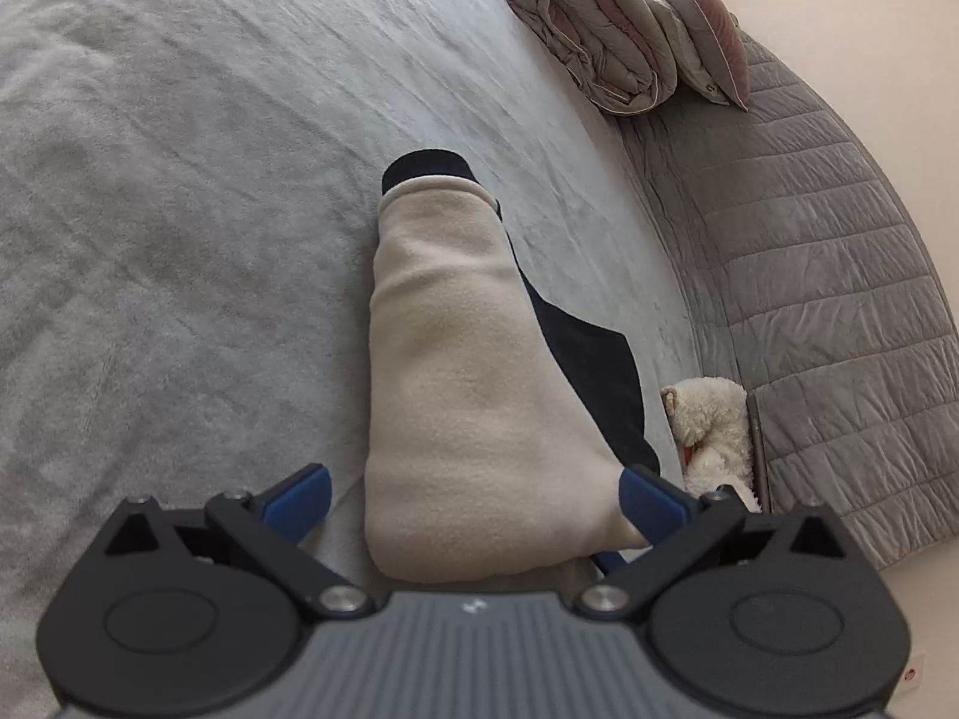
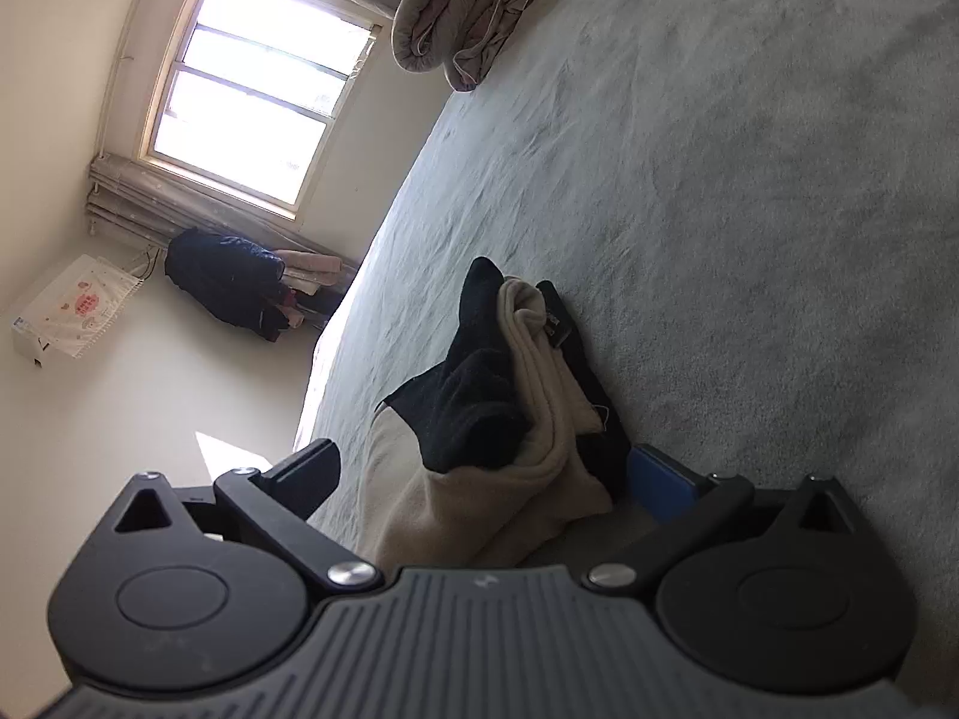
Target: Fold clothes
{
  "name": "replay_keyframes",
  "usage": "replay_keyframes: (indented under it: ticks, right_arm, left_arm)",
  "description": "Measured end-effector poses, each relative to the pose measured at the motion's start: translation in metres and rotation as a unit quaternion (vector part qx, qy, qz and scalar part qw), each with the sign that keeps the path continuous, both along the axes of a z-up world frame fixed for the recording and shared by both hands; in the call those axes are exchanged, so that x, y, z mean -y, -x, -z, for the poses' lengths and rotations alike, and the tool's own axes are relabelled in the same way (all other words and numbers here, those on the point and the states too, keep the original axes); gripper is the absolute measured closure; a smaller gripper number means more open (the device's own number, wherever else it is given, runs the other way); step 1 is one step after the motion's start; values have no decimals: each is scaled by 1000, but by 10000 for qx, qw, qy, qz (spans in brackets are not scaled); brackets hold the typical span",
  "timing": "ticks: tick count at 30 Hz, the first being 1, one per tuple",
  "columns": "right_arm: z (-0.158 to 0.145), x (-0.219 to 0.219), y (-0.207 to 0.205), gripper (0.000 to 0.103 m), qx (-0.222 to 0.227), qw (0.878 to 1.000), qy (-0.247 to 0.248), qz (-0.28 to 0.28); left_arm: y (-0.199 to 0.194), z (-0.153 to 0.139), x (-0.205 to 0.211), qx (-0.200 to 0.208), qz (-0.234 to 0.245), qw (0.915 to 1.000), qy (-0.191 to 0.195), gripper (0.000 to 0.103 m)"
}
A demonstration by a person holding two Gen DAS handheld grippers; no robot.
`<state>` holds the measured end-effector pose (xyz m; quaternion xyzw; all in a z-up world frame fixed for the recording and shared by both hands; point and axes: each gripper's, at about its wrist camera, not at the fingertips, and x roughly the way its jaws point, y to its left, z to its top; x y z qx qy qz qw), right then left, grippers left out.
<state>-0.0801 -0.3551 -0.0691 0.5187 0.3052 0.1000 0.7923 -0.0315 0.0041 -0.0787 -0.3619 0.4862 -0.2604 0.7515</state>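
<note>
**newbie_folds:** So where's everything sitting here? Trying to work out how to handle this bit properly.

**laundry_vet:** The garment (image 1: 467, 371), cream fleece with black trim, lies on the grey bed cover (image 1: 180, 210) in a long narrow bundle running from near to far. It looks folded lengthwise, cream layer over black. Both tools are at its near end. The left gripper (image 1: 476, 497) is spread wide with the cream fabric between its fingers, and the right-hand blue pad looks like it's touching cloth. The right gripper (image 2: 485, 467) is spread wide too, straddling a bunched, messy end where black and cream layers stick up.

**newbie_folds:** Is it being picked up or let go?

**laundry_vet:** Honestly can't tell, open jaws round cloth fit either one. What matters for a tidy result either way: that bunched end in the right view needs to lie flat, and the black edge poking out on the right side should line up under the cream. I'd guess fleece this thick springs back, so pinch all layers together, not just the top one.

**newbie_folds:** Anything in the way?

**laundry_vet:** Nope, the rolled duvet (image 1: 587, 30) is well off at the far end.
</note>
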Motion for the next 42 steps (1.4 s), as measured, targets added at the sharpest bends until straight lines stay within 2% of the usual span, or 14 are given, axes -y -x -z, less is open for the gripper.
replay_keyframes:
  ticks: [2,6,10,14,19,22,23,24,25,27,28,30,38,42]
  right_arm:
    - [3,6,-1,0,-76,9989,-472,-8]
    - [1,24,-23,0,-971,9892,-1096,-53]
    - [-4,31,-59,0,-1577,9795,-960,-803]
    - [-12,27,-84,0,-1849,9708,-671,-1371]
    - [-21,15,-98,0,-1607,9709,-303,-1748]
    - [-20,12,-100,2,-1273,9736,-282,-1874]
    - [-19,14,-99,4,-1136,9747,-297,-1900]
    - [-17,15,-98,13,-997,9758,-313,-1922]
    - [-14,18,-97,26,-895,9765,-360,-1926]
    - [-5,27,-95,41,-889,9775,-619,-1812]
    - [-4,33,-96,43,-911,9770,-764,-1769]
    - [-6,43,-98,46,-909,9759,-943,-1743]
    - [-34,63,-113,48,-828,9779,-845,-1723]
    - [-49,79,-129,48,-709,9812,-784,-1614]
  left_arm:
    - [-5,5,-2,-189,-126,9994,255,1]
    - [-17,12,-2,-450,-389,9966,572,1]
    - [-26,15,1,-595,-620,9934,758,3]
    - [-34,20,6,-691,-674,9913,893,16]
    - [-41,23,9,-757,-701,9904,917,22]
    - [-42,23,10,-733,-716,9915,806,39]
    - [-42,23,10,-725,-728,9918,766,41]
    - [-42,22,11,-706,-740,9921,728,41]
    - [-42,20,11,-657,-739,9928,680,44]
    - [-41,13,14,-511,-710,9948,531,47]
    - [-41,10,16,-451,-706,9953,479,49]
    - [-43,3,17,-376,-723,9957,445,50]
    - [-74,-28,38,-81,-709,9971,252,51]
    - [-98,-39,55,-42,-628,9976,273,51]
